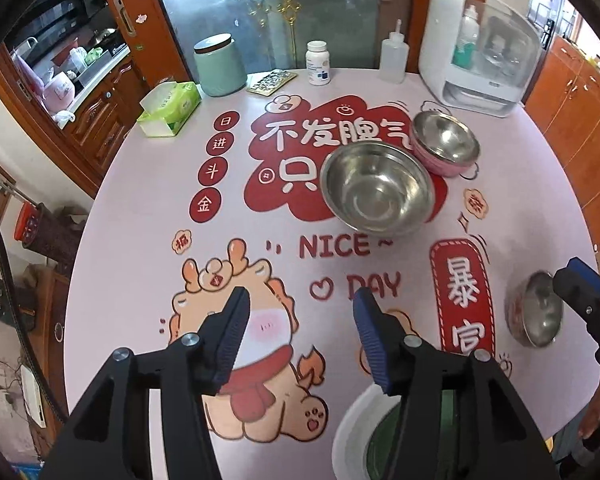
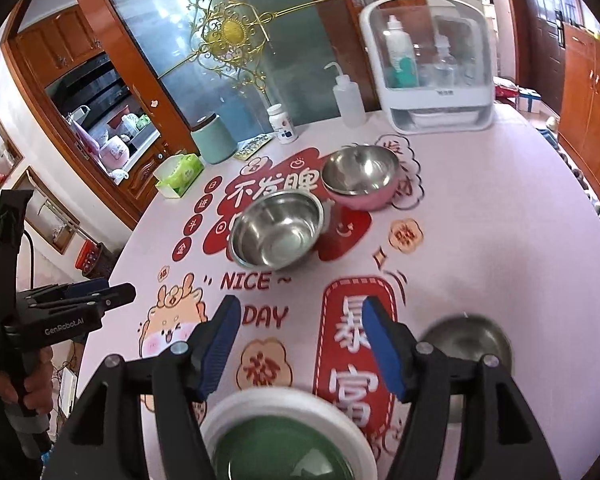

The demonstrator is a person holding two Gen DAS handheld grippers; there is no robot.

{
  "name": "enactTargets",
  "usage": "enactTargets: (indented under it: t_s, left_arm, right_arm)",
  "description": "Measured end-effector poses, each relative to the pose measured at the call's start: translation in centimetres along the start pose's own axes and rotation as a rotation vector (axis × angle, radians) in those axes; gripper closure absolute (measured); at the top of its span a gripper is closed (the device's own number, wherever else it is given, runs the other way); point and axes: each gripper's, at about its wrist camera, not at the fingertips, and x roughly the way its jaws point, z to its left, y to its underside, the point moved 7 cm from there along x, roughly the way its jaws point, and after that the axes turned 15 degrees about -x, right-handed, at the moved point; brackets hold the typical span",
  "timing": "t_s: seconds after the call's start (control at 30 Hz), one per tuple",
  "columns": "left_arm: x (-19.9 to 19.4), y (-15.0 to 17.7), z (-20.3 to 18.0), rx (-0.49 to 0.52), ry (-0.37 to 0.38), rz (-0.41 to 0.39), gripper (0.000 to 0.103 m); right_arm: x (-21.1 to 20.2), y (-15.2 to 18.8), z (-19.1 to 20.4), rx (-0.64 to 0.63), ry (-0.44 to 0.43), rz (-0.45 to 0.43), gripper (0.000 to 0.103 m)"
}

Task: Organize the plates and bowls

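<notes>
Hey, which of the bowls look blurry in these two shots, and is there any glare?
Left wrist view: the small bowl at right is smeared with motion blur; the steel bowl stays sharp, with mild glints. Right wrist view: the small bowl and the green-and-white bowl are blurred; window light glares off the glass door.

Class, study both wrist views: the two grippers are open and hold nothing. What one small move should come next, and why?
Probably lower the right gripper toward the small steel bowl beside its right finger. Both it and the left gripper are open and empty, and that bowl sits alone, apart from the large steel bowl and pink bowl farther back.
</notes>
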Motion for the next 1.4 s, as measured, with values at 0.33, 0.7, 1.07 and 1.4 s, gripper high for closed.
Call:
enactTargets:
  t_s: [0.33, 0.7, 1.07, 1.4]
  left_arm:
    - [3.7, -3.8, -0.6, -0.024, 0.044, 0.028, 0.05]
    - [9.1, -4.1, -2.3, -0.137, 0.196, 0.022, 0.05]
    - [15.2, -3.7, -3.2, -0.22, 0.217, 0.034, 0.051]
    - [18.1, -2.9, -4.4, -0.207, 0.219, 0.084, 0.058]
  right_arm:
    - [5.0, -3.3, -0.2, -0.011, -0.014, 0.033, 0.038]
    - [11.5, -2.5, -1.3, 0.052, -0.064, 0.06, 0.038]
    - [15.8, -1.5, -1.8, 0.107, -0.131, 0.053, 0.038]
    - [18.0, -0.7, -1.8, 0.098, -0.169, 0.073, 0.062]
